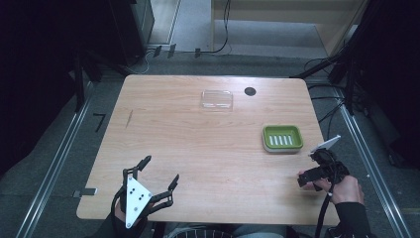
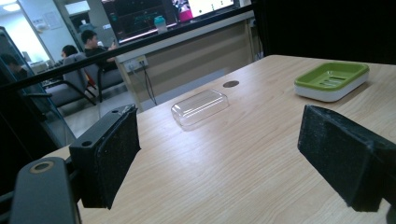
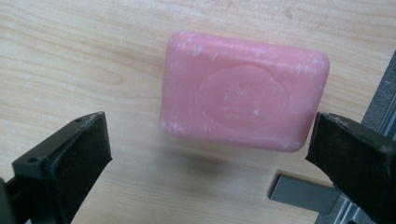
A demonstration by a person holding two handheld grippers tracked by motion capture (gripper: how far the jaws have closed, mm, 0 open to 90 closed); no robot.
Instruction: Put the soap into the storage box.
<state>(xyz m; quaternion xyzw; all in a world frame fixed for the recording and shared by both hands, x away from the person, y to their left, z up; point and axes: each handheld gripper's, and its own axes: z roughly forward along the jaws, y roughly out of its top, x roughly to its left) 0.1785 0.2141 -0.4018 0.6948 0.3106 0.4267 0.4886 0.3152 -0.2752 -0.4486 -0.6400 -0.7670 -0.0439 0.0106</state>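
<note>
Right, one wooden table (image 1: 208, 144), and on it, by size: one green soap dish (image 1: 282, 137) at three o'clock, one clear lid (image 1: 217, 99) at twelve, one pink soap bar (image 3: 243, 91) lying flat near the table's right edge at about four. Two grippers. The left gripper (image 1: 159, 174) at seven o'clock has its jaws spread wide with nothing between them. The right gripper (image 3: 210, 158) hangs directly over the soap, jaws wide apart, flanking the bar without touching it. In the high view the hand and gripper cover the soap entirely; its embossed stamp is too blurred to read.
</note>
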